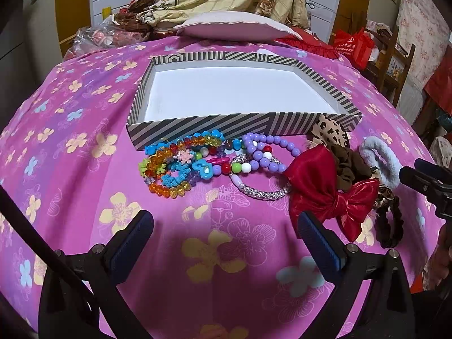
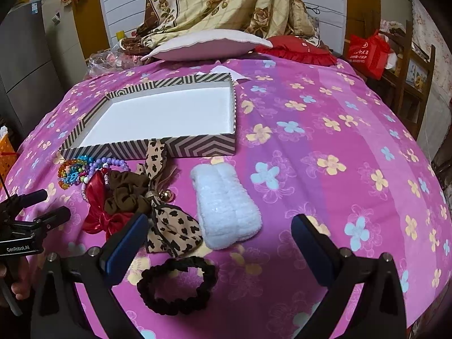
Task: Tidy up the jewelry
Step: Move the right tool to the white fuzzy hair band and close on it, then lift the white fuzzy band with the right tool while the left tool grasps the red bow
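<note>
**Both grippers poised over the pile, box not yet filled**

The left gripper (image 1: 224, 236) hung above the bed with its jaws spread wide and nothing between them, only the pink flowered bedspread (image 1: 84, 169) below. Just beyond its fingertips lay the tangle of beaded bracelets (image 1: 180, 163): orange, blue and green plastic beads at the left, a purple bead strand (image 1: 268, 148) and a silvery woven bangle (image 1: 262, 192) to their right. The red satin bow (image 1: 325, 189) sat close to the right finger.

The right gripper (image 2: 220, 240) was likewise spread and empty. Between its fingers, a little farther off, lay the white fluffy hair band (image 2: 226, 206); the black braided hair tie (image 2: 176, 288) lay near and slightly left, and the leopard-print scarf tie (image 2: 172, 226) ran beside the left finger, reaching back to the brown scrunchie (image 2: 127, 192).

Past all of it, on the far side of the pile, stood the striped box (image 1: 197, 132), its white floor bare. The leopard piece touched its near wall.

This looked like the opening of the sorting: nothing had gone into the box, and neither gripper had committed to an item. The next move probably called for a short descent and a closing on one loose piece. The white band seemed the easiest pick for the right gripper, being clear of the rest. The bracelets were interlocked, so the left would likely need to take one by an outer loop to avoid dragging its neighbours.
</note>
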`<state>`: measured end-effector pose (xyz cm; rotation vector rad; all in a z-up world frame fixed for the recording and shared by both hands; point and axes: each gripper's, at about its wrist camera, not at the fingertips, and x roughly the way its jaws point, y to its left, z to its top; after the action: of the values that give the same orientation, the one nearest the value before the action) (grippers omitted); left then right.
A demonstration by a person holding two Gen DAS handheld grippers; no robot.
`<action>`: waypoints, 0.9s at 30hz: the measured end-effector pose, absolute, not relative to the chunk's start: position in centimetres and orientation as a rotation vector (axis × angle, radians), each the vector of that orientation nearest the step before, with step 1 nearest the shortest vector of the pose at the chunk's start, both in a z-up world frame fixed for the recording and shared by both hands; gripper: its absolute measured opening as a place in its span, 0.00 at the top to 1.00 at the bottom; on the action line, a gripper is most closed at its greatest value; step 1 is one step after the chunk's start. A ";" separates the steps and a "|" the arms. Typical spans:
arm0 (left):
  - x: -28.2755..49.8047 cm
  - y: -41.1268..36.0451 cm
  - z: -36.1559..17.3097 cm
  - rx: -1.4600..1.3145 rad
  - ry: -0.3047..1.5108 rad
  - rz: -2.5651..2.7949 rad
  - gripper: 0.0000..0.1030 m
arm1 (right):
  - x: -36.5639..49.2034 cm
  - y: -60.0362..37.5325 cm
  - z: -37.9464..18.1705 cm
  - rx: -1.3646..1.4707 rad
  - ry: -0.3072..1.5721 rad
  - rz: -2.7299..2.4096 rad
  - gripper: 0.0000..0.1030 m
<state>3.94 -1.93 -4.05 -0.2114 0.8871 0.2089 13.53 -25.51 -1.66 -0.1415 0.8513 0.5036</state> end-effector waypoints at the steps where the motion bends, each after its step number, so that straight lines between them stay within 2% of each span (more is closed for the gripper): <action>1: 3.9 -1.9 -4.1 -0.211 0.889 0.208 0.38 | 13.5 -25.5 -1.7 -0.143 0.853 0.505 0.00; 17: 4.5 -2.6 -5.7 -0.209 0.975 0.180 0.38 | 15.5 -23.9 -2.7 -0.201 0.865 0.512 0.00; 19: 4.5 -2.8 -5.8 -0.195 0.973 0.189 0.38 | 16.2 -23.4 -3.4 -0.225 0.880 0.496 0.03; 23: 4.5 -3.1 -6.1 -0.154 0.982 0.207 0.38 | 16.9 -23.0 -4.2 -0.210 0.916 0.479 0.37; 25: 4.5 -3.1 -6.1 -0.150 0.977 0.214 0.38 | 17.0 -22.9 -4.5 -0.209 0.933 0.467 0.45; 26: 4.5 -3.2 -6.2 -0.148 0.977 0.214 0.38 | 17.0 -23.0 -4.5 -0.208 0.934 0.461 0.52; 27: 4.4 -3.2 -6.2 -0.149 0.976 0.214 0.38 | 16.9 -23.2 -4.3 -0.195 0.928 0.460 0.54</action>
<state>4.42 -3.16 -6.19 -0.1491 0.9760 0.2135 16.94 -23.16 -4.29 -0.1951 0.9278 0.4605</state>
